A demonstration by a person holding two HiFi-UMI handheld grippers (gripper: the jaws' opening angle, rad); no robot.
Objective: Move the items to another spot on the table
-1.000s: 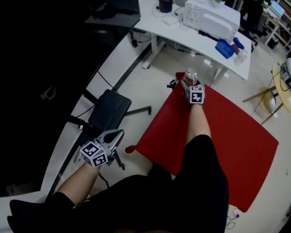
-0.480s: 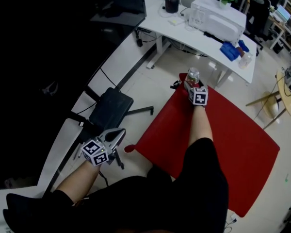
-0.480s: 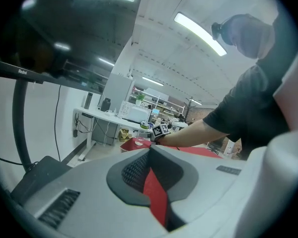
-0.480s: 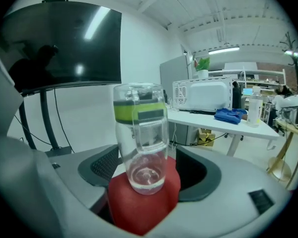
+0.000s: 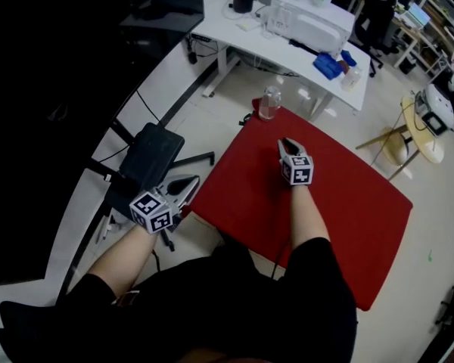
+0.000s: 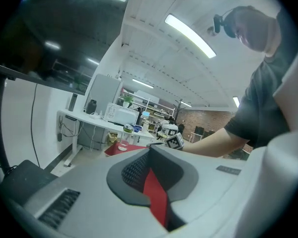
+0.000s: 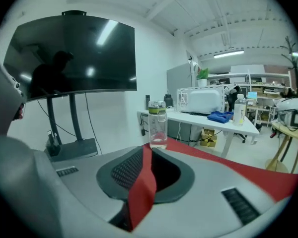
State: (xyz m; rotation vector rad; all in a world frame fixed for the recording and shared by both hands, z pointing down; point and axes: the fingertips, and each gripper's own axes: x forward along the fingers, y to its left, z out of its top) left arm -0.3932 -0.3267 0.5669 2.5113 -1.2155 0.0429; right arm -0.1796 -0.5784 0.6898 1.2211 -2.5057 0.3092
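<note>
A clear bottle with a green band (image 5: 269, 103) (image 7: 158, 124) stands upright on the far corner of the red table (image 5: 340, 203). My right gripper (image 5: 288, 144) (image 7: 146, 155) hovers over the table's middle, well short of the bottle and pointing at it. Its jaws are closing, almost together, with nothing between them. My left gripper (image 5: 187, 182) (image 6: 149, 155) hangs off the table's left edge, jaws together and empty. In the left gripper view the bottle (image 6: 123, 139) and the right gripper's marker cube (image 6: 175, 141) show far off.
A white desk (image 5: 234, 29) with a white appliance (image 5: 310, 21) and blue items stands behind the red table. A black stand base (image 5: 145, 159) lies on the floor at left, and a dark screen (image 7: 72, 56) rises above it. A round wooden table (image 5: 424, 131) is at right.
The right gripper has let go of the bottle, drawn back toward me and brought its jaws together. The bottle now stands alone on the far corner. The left gripper barely moved.
</note>
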